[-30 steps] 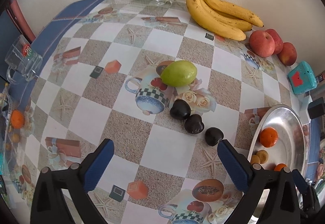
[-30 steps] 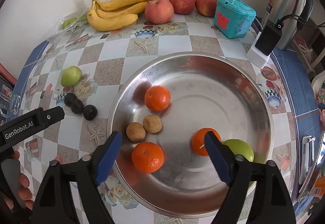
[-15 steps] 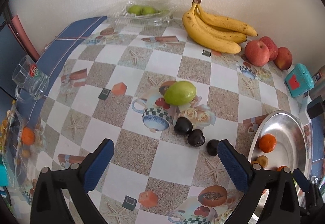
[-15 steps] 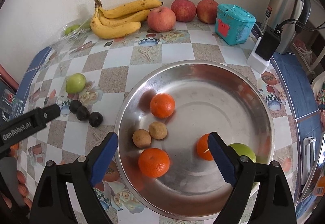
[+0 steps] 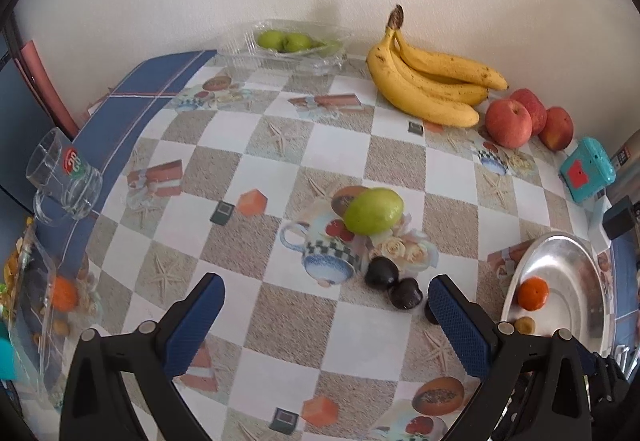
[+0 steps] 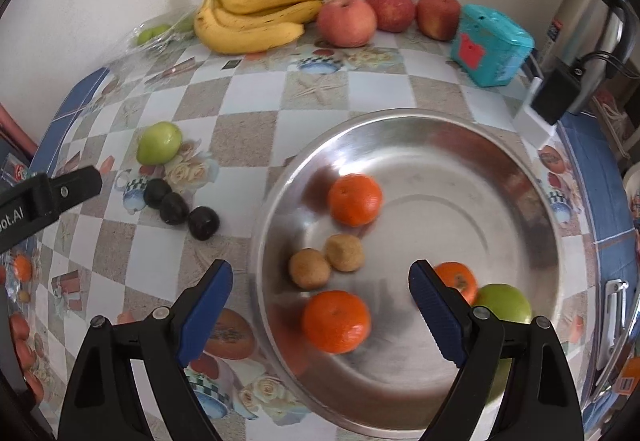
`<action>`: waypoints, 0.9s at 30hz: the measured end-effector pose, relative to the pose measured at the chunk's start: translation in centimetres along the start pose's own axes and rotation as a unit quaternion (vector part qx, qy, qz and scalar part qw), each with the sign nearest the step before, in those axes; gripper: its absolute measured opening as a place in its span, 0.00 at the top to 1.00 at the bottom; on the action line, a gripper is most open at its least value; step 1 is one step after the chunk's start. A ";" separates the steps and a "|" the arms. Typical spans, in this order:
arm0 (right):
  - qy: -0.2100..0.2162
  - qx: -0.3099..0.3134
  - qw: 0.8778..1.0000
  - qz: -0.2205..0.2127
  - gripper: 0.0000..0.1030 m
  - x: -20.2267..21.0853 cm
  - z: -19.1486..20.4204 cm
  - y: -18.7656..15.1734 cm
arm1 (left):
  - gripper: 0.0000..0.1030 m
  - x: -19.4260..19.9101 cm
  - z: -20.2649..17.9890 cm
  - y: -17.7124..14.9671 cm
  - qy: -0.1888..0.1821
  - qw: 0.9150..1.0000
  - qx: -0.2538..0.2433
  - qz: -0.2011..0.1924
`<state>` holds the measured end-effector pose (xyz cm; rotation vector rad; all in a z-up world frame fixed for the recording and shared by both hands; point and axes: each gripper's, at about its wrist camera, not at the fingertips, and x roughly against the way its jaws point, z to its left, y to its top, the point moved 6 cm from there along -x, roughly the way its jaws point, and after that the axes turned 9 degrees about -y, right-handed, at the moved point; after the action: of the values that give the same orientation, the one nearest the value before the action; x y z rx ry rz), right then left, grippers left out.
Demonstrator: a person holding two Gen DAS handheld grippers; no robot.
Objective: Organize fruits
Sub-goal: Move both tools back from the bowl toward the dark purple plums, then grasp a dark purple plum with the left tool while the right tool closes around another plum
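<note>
A green fruit (image 5: 373,210) lies mid-table with dark plums (image 5: 381,272) just in front of it; the same fruit (image 6: 159,142) and plums (image 6: 174,208) show left in the right wrist view. My left gripper (image 5: 327,311) is open and empty, above the table short of the plums. A steel plate (image 6: 516,177) holds oranges (image 6: 354,199), two small brown fruits (image 6: 343,252) and a green apple (image 6: 503,302). My right gripper (image 6: 320,299) is open and empty over the plate's near left rim. Bananas (image 5: 432,89) and red apples (image 5: 509,122) lie by the wall.
A clear tray of green fruit (image 5: 285,41) sits at the back wall. A glass mug (image 5: 64,177) and a bag of fruit (image 5: 48,297) are at the left edge. A teal box (image 6: 490,45), a kettle (image 6: 592,25) and a charger (image 6: 554,97) stand at the right.
Both grippers have drawn back and up from the table. The plums and green fruit now sit lower and nearer the left fingers. The plate has shifted right in the right wrist view.
</note>
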<state>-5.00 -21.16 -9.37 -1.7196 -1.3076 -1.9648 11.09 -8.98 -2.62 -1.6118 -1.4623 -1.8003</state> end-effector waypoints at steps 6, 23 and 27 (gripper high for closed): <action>0.017 0.023 0.999 -0.016 0.12 0.3 2.5 0.4 | 0.00 0.2 2.2 0.9 0.004 1.000 0.017 -0.015; 0.066 0.046 0.995 -0.051 0.13 0.1 7.1 1.4 | 0.00 -2.5 2.2 0.3 -0.089 0.994 0.062 0.028; 0.068 0.052 0.995 -0.059 0.13 0.2 7.3 1.5 | 0.01 -2.7 1.7 0.3 -0.103 0.992 0.068 0.027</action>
<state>0.99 -16.67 -9.09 -1.4648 -1.4649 -1.9989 13.14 -8.73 -5.13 -1.7932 -1.5745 -1.5075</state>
